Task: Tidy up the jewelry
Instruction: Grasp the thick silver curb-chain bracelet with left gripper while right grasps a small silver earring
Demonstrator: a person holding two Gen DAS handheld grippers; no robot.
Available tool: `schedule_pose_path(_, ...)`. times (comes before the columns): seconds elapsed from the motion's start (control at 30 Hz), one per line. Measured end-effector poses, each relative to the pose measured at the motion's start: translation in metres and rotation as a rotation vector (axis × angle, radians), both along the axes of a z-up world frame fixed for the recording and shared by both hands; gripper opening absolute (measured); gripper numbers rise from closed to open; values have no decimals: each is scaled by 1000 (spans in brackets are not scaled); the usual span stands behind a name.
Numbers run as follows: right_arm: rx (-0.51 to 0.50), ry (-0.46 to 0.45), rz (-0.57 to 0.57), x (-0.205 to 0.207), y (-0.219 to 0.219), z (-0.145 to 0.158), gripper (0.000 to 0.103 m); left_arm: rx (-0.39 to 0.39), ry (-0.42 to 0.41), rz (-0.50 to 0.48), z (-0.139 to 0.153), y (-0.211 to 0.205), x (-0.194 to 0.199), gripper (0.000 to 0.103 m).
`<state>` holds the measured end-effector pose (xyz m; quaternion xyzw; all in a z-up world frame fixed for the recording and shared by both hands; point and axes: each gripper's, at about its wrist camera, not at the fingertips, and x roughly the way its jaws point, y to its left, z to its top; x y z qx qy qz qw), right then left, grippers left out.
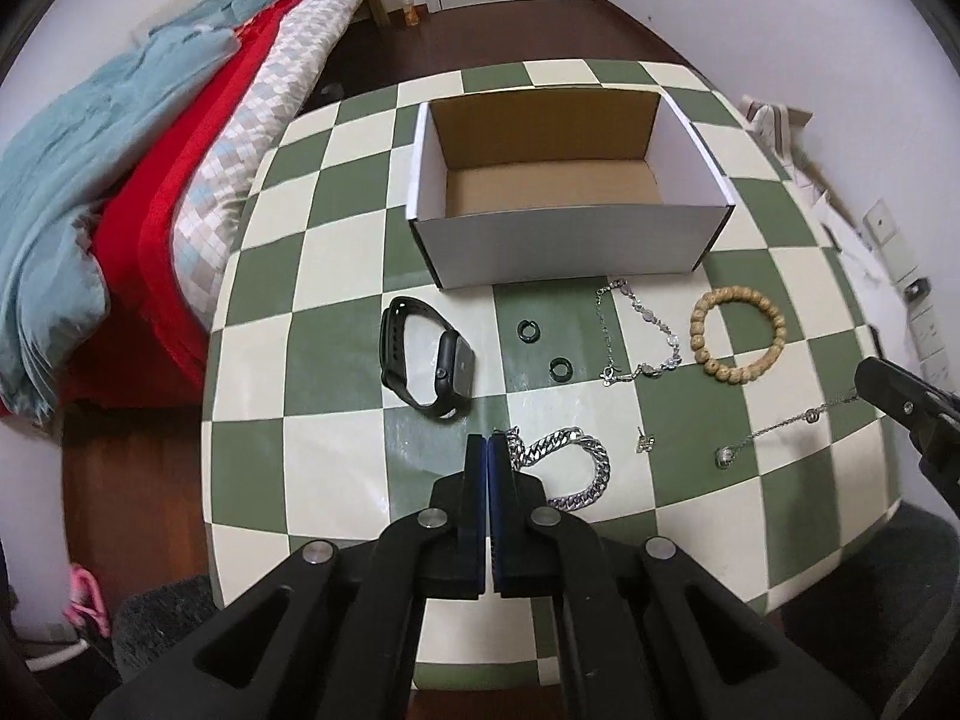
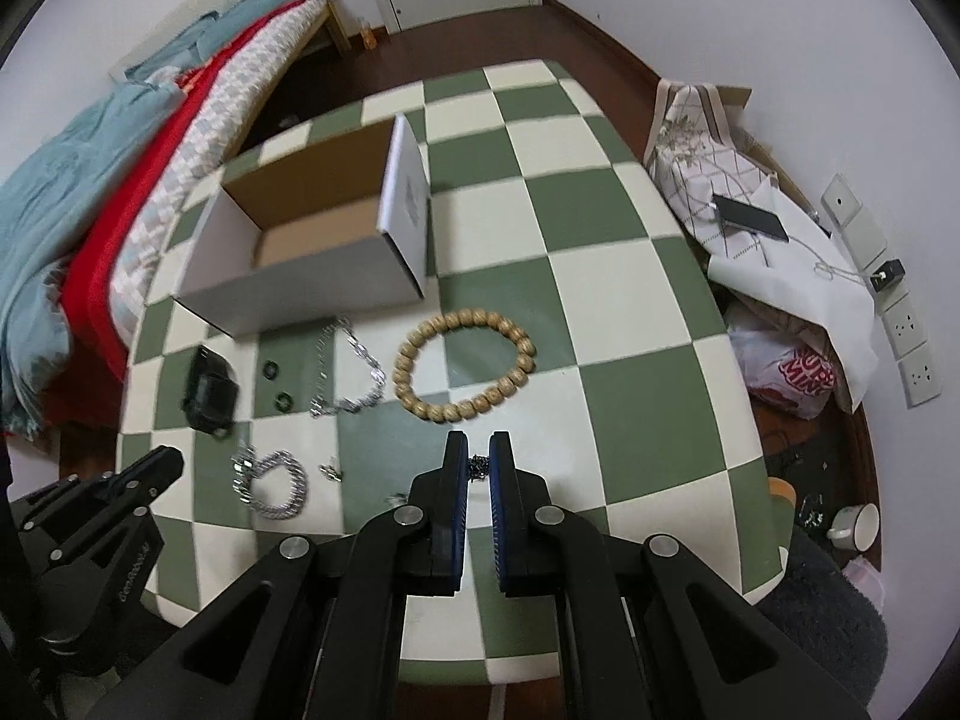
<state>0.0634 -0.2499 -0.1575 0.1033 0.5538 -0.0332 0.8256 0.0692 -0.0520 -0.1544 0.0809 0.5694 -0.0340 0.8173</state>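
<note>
An empty open white cardboard box [image 1: 570, 246] [image 2: 312, 282] stands on the green-and-cream checkered table [image 1: 336, 276]. In front of it lie a black smartwatch [image 1: 429, 360], two small dark rings [image 1: 528, 331], a thin silver bracelet [image 1: 636, 330], a wooden bead bracelet [image 1: 737, 327] [image 2: 465, 366], a chunky silver chain bracelet [image 1: 570, 468] [image 2: 273, 483] and a small earring [image 1: 645, 441]. My left gripper [image 1: 487, 441] is shut and empty beside the chunky chain. My right gripper [image 2: 478, 450] is narrowly closed on a thin silver pendant necklace [image 1: 774, 432], whose chain [image 2: 478, 468] shows between the fingers.
A bed with red and teal blankets [image 1: 120, 180] runs along the table's left side. To the right are bags, cloth and a phone [image 2: 753, 219] by the wall sockets. A cup [image 2: 855, 525] sits on the floor at the right.
</note>
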Motion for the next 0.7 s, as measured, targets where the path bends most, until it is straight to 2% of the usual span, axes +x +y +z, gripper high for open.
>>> schedule_pose_path(0.1,0,-14,2,2,0,9,7,-109,70,40,-16,16,7,1)
schedule_pose_path(0.17,1,-11,-1,3,-1,10,7,-144,122,68,-33,20,8,6)
schedule_pose_path(0.2,4,-10,-4,3,-2,10,7,-154,157,84,-42,22,10,10)
schedule_pose_path(0.23,6,-6,-8,3,-2,8,7,-163,189,96,-52,23,11,19)
schedule_pose_path(0.3,7,2,-16,2,-4,4,7,-152,202,104,-64,22,12,31)
schedule_pose_path(0.37,15,13,-21,1,-6,-1,7,-130,220,88,-74,17,13,34)
schedule_pose_path(0.43,13,22,-24,1,-6,-4,7,-103,200,71,-75,11,12,41)
schedule_pose_path(0.5,13,29,-27,0,-7,-8,7,-63,183,49,-77,3,10,42)
schedule_pose_path(0.6,15,38,-31,1,-8,-12,7,-72,156,51,-78,-1,7,41)
schedule_pose_path(0.63,13,40,-32,1,-8,-14,7,-86,158,43,-78,-2,7,32)
schedule_pose_path(0.7,10,42,-29,1,-7,-16,7,-80,138,25,-75,-9,6,6)
